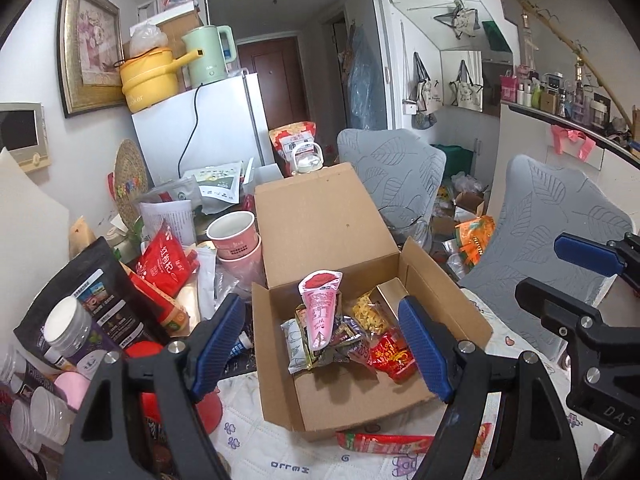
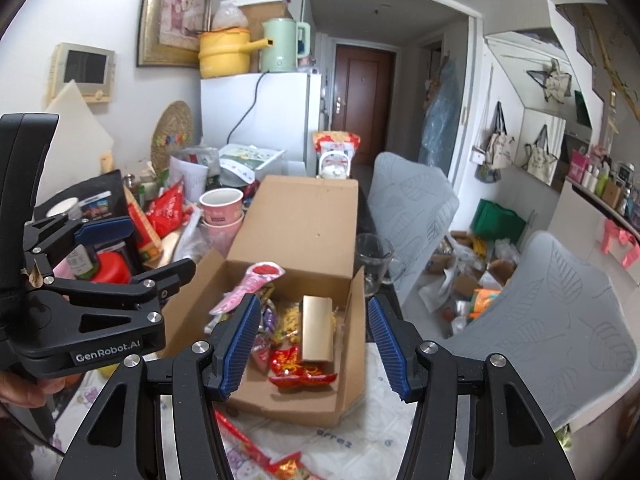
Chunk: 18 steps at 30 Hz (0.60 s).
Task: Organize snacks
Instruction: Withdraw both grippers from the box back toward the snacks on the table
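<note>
left tongs (image 1: 322, 344) open and empty, right tongs (image 2: 310, 346) open and empty, side by side, both angled downward

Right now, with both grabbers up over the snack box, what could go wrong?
1. The pink cone packet stands tall on the snack pile in the cardboard box, so it might tip out or get squashed if the flap closes.
2. A red packet lies on the table near the box's front edge, and could get forgotten.
3. The glass cup stands right beside the box, so bumping the box could knock it over.
</note>
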Each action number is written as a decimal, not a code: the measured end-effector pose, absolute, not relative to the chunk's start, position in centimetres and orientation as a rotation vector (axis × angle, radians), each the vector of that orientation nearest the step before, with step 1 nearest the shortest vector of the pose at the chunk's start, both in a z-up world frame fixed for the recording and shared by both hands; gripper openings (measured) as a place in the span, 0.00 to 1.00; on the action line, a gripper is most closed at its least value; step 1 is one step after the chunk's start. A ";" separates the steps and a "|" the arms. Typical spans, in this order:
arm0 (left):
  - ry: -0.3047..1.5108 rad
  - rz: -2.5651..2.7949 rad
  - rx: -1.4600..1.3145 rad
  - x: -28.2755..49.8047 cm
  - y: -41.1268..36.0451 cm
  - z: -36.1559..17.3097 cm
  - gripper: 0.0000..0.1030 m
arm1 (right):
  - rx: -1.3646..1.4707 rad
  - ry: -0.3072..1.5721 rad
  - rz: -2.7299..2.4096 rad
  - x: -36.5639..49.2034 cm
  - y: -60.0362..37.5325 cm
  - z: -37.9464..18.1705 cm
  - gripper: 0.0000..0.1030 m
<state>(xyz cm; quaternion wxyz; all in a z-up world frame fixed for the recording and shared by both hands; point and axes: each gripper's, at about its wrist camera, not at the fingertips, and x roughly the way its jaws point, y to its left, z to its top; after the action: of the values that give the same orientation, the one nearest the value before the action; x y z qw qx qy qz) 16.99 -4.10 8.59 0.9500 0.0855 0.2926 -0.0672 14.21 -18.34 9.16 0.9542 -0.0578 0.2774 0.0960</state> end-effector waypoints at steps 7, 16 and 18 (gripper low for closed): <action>0.577 -0.164 0.164 13.5 -3.8 9.0 0.77 | -0.122 0.536 0.215 10.6 -18.4 9.8 0.55; 0.589 -0.190 0.157 10.1 -3.4 8.0 0.77 | -0.132 0.536 0.248 6.6 -18.1 8.6 0.55; 0.592 -0.197 0.156 9.5 -3.3 7.6 0.77 | -0.126 0.547 0.254 6.0 -18.1 7.9 0.55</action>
<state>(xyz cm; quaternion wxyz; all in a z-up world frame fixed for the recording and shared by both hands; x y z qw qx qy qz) 9.55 -3.30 7.63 0.9487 0.0766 0.2910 -0.0970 5.96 -18.13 7.95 0.9529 -0.0621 0.2693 0.1249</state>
